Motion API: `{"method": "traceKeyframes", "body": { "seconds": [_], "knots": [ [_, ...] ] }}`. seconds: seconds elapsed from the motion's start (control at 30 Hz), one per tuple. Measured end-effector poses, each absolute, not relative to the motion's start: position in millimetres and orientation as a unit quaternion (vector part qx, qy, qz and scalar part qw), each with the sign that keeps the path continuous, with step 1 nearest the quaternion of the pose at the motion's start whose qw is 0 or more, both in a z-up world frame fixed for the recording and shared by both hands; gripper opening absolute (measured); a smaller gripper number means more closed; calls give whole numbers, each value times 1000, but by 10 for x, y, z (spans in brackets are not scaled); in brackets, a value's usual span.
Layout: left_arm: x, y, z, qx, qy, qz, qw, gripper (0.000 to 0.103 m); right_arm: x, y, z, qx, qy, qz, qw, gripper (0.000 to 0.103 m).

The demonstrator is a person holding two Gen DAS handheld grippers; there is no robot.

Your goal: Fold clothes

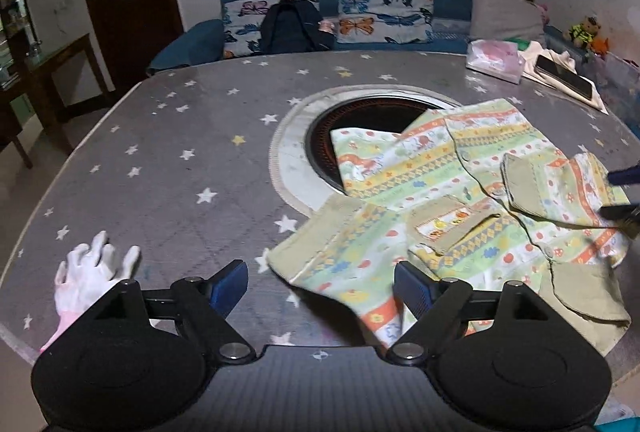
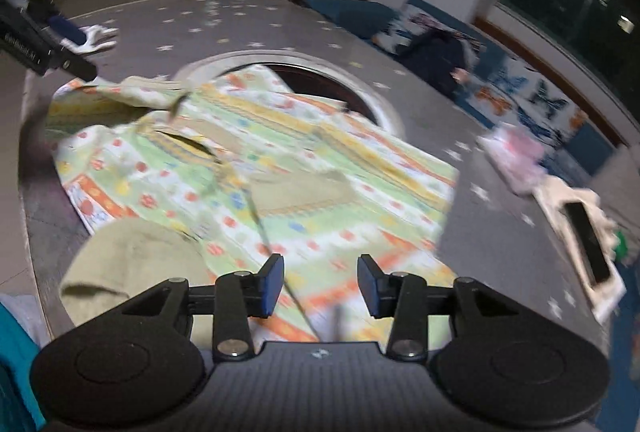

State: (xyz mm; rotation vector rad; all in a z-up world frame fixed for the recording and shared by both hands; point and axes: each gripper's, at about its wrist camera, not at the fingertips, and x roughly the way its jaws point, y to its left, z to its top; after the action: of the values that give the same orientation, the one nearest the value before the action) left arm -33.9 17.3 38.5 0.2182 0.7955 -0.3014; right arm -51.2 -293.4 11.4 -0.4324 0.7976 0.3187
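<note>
A child's patterned shirt (image 1: 472,183) with khaki collar, cuffs and pocket lies spread on the grey star-print table (image 1: 160,159), partly over the round hob. My left gripper (image 1: 320,286) is open just above the shirt's near-left sleeve cuff (image 1: 320,232). In the right wrist view the same shirt (image 2: 280,171) fills the middle, blurred. My right gripper (image 2: 320,284) is open and empty over the shirt's near edge; its fingers (image 1: 622,191) show at the far right of the left wrist view. The left gripper also shows at top left of the right wrist view (image 2: 72,63).
A white glove (image 1: 92,272) lies left of my left gripper. A round recessed hob (image 1: 360,119) sits mid-table. At the far right are a pink tissue pack (image 1: 496,61) and a phone (image 1: 564,75) on cloth. A blue sofa (image 1: 328,15) with butterfly cushions stands behind.
</note>
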Motion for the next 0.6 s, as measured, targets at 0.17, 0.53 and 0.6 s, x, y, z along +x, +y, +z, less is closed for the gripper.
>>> {"method": "traceKeyframes", "body": {
  "seconds": [0.17,0.53,0.6],
  "knots": [
    [-290,171,389,92,387,-141,907,83,-283,-2726,-133,-198,392,172,882,38],
    [-43,-125,341,66,388,-159,905,87,-246,-2971,-157,-170,362,112,910,5],
    [17,-202,331,65,387,-163,905,87,-302,-3085,-59,-172,341,88,920,4]
  ]
}}
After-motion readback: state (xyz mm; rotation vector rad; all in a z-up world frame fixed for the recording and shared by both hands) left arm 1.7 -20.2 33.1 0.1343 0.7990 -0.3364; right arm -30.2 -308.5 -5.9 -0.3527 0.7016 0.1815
